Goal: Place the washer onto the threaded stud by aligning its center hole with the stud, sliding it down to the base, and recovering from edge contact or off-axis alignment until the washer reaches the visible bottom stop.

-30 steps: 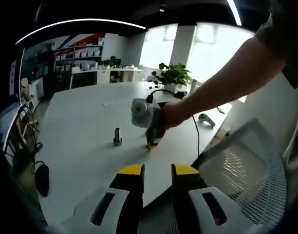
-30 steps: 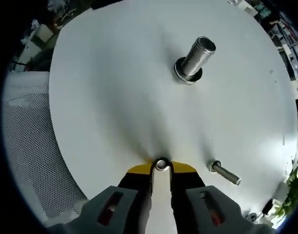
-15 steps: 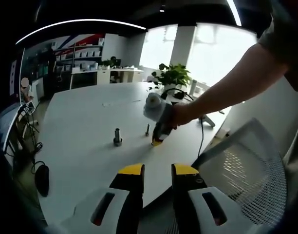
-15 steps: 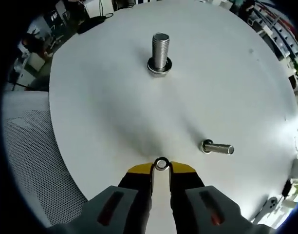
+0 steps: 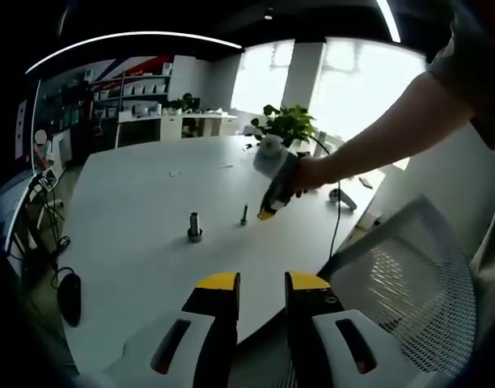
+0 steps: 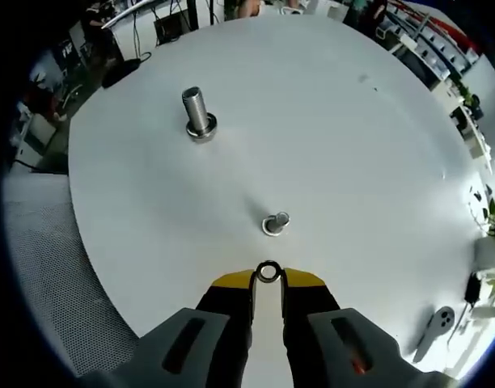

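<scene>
The right tongs (image 6: 268, 279) pinch the washer (image 6: 268, 272) by its rim, above the worktop (image 6: 353, 145) and just short of the thin stud (image 6: 275, 223); a thicker stud (image 6: 198, 111) stands further off. The left tongs (image 5: 260, 284) hang back, slightly parted and empty. With so slim a grip, I'd guess a tilted approach could catch the washer's edge on the threads and knock it loose.

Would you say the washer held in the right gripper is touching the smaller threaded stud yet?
Apart: the right gripper view shows bare white table between the washer and the stud.
</scene>
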The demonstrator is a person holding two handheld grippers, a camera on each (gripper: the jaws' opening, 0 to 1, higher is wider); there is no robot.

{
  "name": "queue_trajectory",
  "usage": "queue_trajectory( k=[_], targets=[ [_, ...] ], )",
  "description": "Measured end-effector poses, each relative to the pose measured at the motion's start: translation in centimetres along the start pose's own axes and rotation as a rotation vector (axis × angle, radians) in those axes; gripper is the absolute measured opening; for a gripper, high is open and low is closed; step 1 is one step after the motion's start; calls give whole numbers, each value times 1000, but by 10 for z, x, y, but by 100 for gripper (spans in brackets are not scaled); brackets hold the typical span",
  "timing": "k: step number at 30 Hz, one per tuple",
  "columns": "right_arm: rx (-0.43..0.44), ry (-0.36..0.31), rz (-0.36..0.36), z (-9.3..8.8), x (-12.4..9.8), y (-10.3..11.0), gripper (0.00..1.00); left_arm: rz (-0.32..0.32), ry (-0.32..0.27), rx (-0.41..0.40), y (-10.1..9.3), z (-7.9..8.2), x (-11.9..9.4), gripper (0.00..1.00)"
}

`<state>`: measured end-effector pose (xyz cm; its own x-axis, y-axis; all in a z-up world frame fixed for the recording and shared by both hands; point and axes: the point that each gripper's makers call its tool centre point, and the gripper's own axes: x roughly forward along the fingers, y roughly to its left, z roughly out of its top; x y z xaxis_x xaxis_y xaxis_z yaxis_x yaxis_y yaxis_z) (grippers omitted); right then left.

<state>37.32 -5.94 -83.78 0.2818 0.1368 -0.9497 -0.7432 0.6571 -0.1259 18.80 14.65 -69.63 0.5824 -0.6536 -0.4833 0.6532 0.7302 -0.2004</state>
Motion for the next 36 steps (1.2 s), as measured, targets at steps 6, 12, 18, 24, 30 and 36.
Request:
queue_trajectory(
  k=[6,12,18,24,30,36],
  targets=[
    [-36,-46,-29,14,-10,-9,14,0,-1,0,0,0,0,20],
    [-49,-81,-49,24,-20,-18,14,0,-3,2,0,1,0,20],
    [-79,-84,-34,30,-21,-8,14,-2,-2,2,0,1,0,20],
    [-87,-101,-22,34,-28,3,14,-5,-1,2,-1,0,0,20],
    [-117,-105,-9,39,-29,10,14,-2,-2,1,0,1,0,20],
    [-117,-112,1,44,-27,9,14,0,-2,1,0,1,0,20]
  ],
)
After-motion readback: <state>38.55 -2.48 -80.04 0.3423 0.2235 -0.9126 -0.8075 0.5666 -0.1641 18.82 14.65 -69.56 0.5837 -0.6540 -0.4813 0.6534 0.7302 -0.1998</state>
